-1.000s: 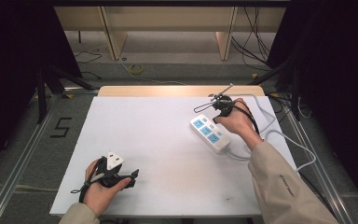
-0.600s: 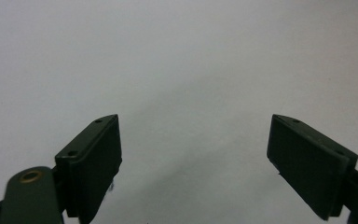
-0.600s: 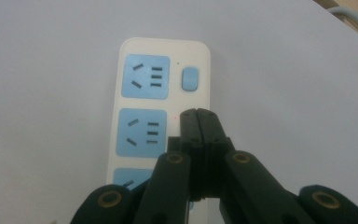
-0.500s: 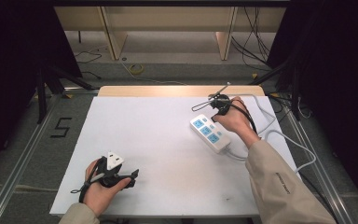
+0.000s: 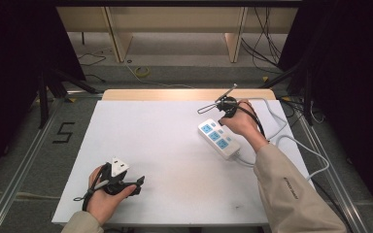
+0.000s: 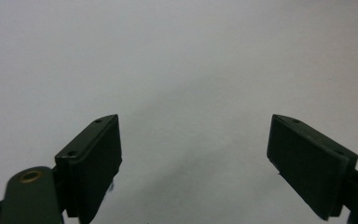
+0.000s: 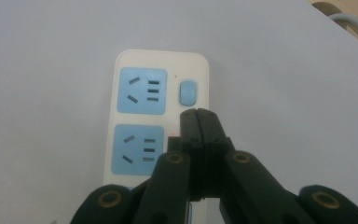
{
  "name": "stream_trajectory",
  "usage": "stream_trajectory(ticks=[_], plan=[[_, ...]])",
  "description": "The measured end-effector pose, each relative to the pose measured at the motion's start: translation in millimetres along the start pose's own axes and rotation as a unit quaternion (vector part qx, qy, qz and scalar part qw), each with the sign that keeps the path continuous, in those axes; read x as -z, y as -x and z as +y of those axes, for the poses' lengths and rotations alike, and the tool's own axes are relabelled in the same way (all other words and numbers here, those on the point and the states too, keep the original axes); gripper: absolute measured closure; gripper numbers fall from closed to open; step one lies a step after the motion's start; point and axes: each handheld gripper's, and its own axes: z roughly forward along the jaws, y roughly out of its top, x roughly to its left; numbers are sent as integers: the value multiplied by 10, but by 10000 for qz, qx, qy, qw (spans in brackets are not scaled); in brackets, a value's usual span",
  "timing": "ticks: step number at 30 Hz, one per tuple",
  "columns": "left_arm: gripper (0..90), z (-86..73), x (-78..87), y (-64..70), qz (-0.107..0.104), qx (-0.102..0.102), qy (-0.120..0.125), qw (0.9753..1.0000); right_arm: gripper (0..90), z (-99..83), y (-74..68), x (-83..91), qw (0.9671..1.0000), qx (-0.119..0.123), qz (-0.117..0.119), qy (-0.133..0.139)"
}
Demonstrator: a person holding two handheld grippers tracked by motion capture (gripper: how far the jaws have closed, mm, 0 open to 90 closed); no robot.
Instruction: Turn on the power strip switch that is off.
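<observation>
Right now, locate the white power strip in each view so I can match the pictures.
High view: the power strip lies right of centre on the white table, under the right hand.
Left gripper view: the strip is not in it; open jaws over bare table.
Right gripper view: the strip sits at centre, just beyond the closed right gripper, near its blue switch.
Shared landmark: the white table surface.

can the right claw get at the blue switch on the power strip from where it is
Probably yes. The right claw is shut and its tips sit just short of the blue switch on the power strip, with nothing between them. The left claw is far off across the table, out of the way.
</observation>
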Motion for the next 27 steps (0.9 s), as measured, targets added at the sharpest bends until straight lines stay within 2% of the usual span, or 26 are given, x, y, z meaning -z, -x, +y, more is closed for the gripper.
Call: stream_trajectory(ticks=[27], plan=[[175, 1, -4, 0, -11, -14, -4, 10000, 900, 99, 54, -153, 9999, -90, 6, -67]])
